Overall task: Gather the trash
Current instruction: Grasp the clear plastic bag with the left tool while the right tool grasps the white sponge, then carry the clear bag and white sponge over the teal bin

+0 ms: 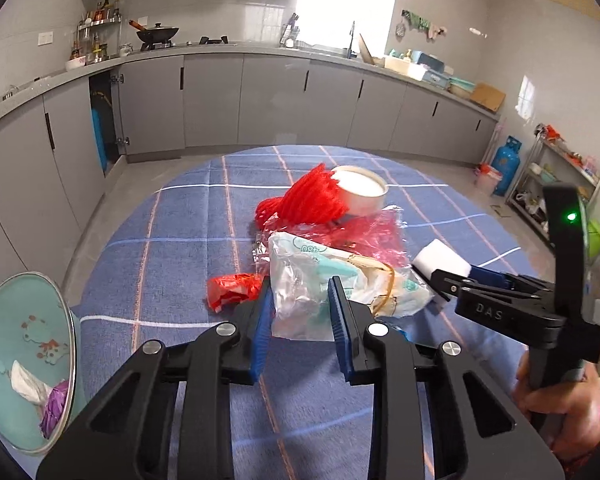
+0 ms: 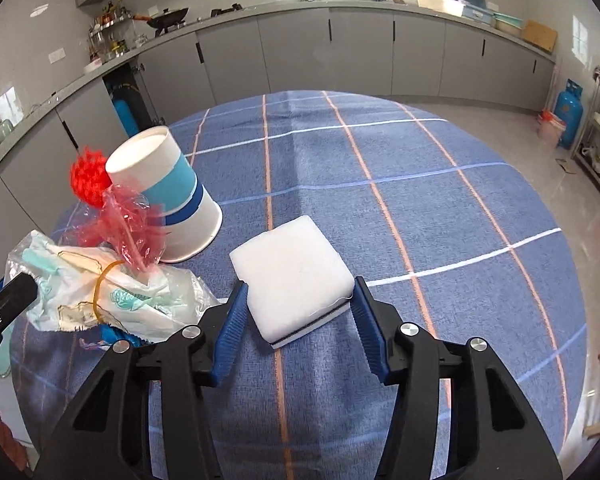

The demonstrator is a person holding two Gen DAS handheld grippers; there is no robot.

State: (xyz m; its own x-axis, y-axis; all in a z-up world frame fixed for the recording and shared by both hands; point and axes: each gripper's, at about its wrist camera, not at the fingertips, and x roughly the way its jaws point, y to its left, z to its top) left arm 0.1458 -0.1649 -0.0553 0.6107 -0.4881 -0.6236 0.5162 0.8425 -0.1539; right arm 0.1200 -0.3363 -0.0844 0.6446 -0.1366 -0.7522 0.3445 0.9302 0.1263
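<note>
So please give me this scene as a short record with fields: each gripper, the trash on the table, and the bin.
left gripper: closing around clear plastic bag, jaws touching it
right gripper: open around white sponge
other trash: paper cup, red net, red wrapper
surface: blue checked tablecloth
bin: left of table, some trash inside

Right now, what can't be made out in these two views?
- Left view: bin cut off by the frame edge.
- Left view: sponge partly hidden by the right gripper.
- Right view: red net partly behind the paper cup.
</note>
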